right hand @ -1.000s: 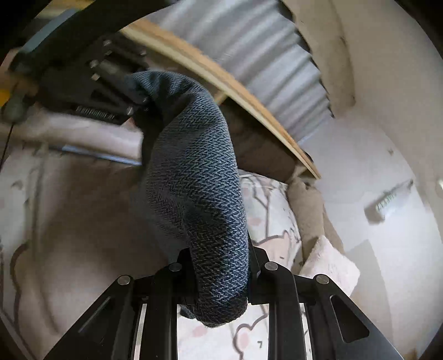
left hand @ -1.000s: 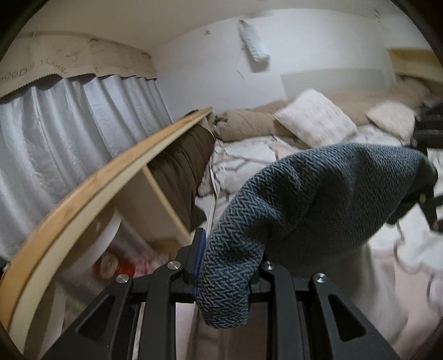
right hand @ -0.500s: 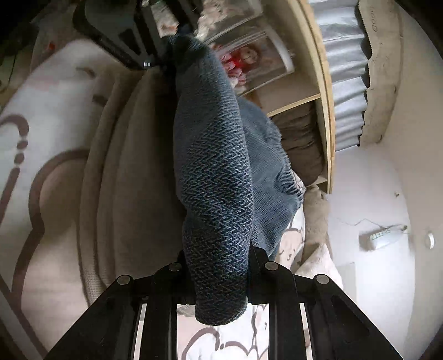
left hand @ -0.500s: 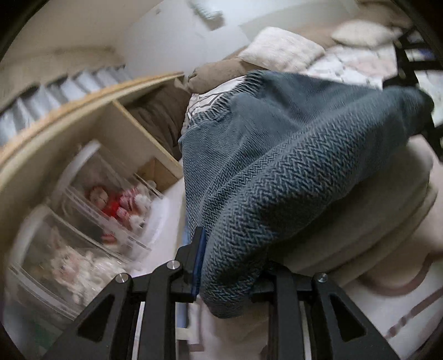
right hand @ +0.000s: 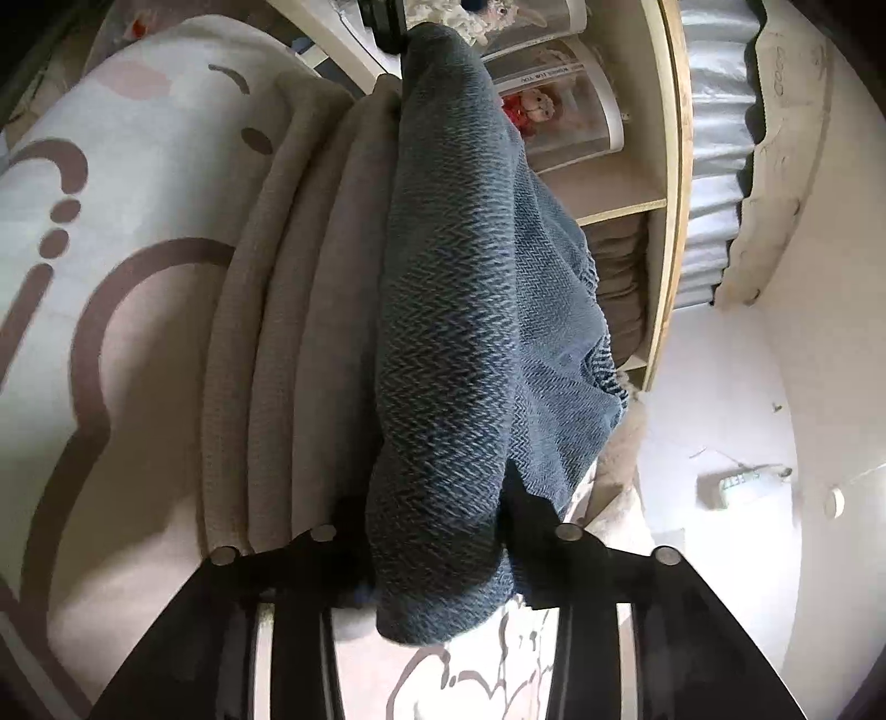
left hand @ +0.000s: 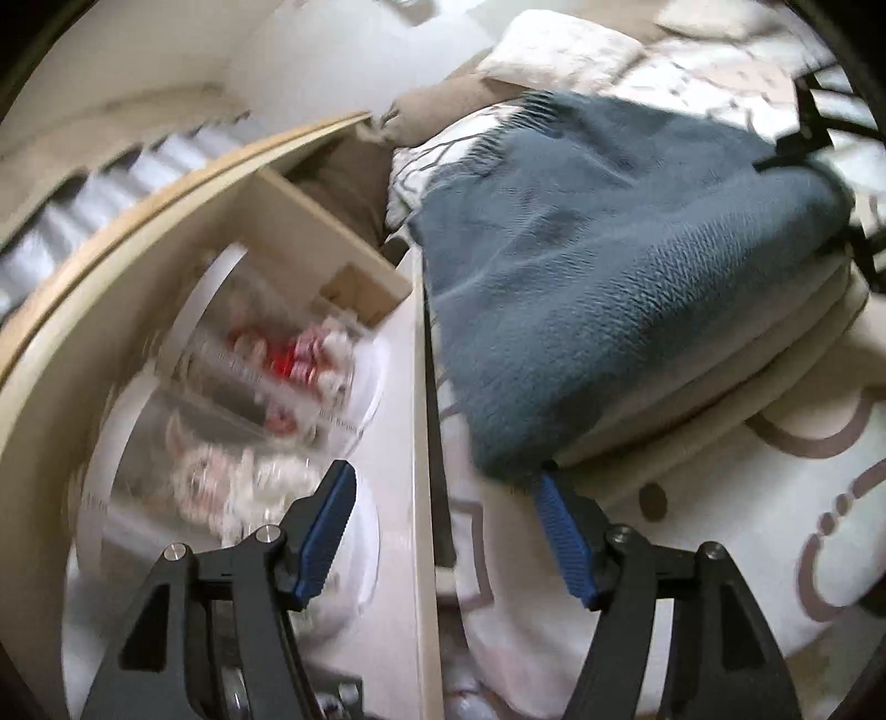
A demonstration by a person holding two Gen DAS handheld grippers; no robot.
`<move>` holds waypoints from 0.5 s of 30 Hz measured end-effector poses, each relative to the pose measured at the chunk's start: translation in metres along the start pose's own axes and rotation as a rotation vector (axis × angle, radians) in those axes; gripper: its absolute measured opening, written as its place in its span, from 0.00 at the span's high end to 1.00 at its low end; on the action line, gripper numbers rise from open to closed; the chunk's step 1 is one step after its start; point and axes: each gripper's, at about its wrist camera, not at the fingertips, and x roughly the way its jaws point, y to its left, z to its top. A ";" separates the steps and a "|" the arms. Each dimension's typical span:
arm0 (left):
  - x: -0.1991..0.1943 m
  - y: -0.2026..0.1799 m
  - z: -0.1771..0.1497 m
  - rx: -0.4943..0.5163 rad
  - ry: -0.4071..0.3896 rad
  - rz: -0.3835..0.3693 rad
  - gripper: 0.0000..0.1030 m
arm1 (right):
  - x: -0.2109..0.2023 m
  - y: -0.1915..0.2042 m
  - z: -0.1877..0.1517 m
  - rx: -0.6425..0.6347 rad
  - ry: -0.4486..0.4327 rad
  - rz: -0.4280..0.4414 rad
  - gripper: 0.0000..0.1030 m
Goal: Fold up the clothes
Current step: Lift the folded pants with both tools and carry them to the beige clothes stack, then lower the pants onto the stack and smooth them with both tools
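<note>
A blue-grey herringbone knit garment [left hand: 598, 266] lies spread over a folded beige blanket [left hand: 736, 354] on the bed. My left gripper [left hand: 443, 476] is open and its jaws are still opening. Nothing is between its blue pads [left hand: 326, 531], and the garment's near corner rests just by the right pad. In the right wrist view the garment [right hand: 459, 310] runs as a thick fold from the far end down between my right gripper's [right hand: 437, 531] jaws. These jaws are opening, and the fold sits loosely between the fingers. The right gripper's black frame [left hand: 814, 138] shows at the garment's far side.
A wooden shelf unit [left hand: 310, 221] stands along the bed's side, with clear boxes of plush toys [left hand: 288, 354] in it. Pillows [left hand: 559, 50] lie at the bed's head. A patterned white sheet [right hand: 111, 166] covers the bed around the beige blanket [right hand: 288, 332].
Both grippers came down with the garment and laid it over the beige blanket. The left gripper let go of its corner and stands wide. The right jaws have widened around the fold.
</note>
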 end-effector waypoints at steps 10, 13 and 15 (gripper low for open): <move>-0.055 0.076 0.045 -0.460 -0.107 -0.154 0.35 | -0.059 -0.070 -0.045 0.409 -0.115 0.494 0.24; -0.045 0.079 0.076 -0.549 -0.119 -0.236 0.35 | -0.058 -0.114 -0.067 0.608 -0.228 0.595 0.23; -0.026 0.077 0.102 -0.602 -0.105 -0.285 0.35 | -0.050 -0.138 -0.075 0.698 -0.269 0.561 0.23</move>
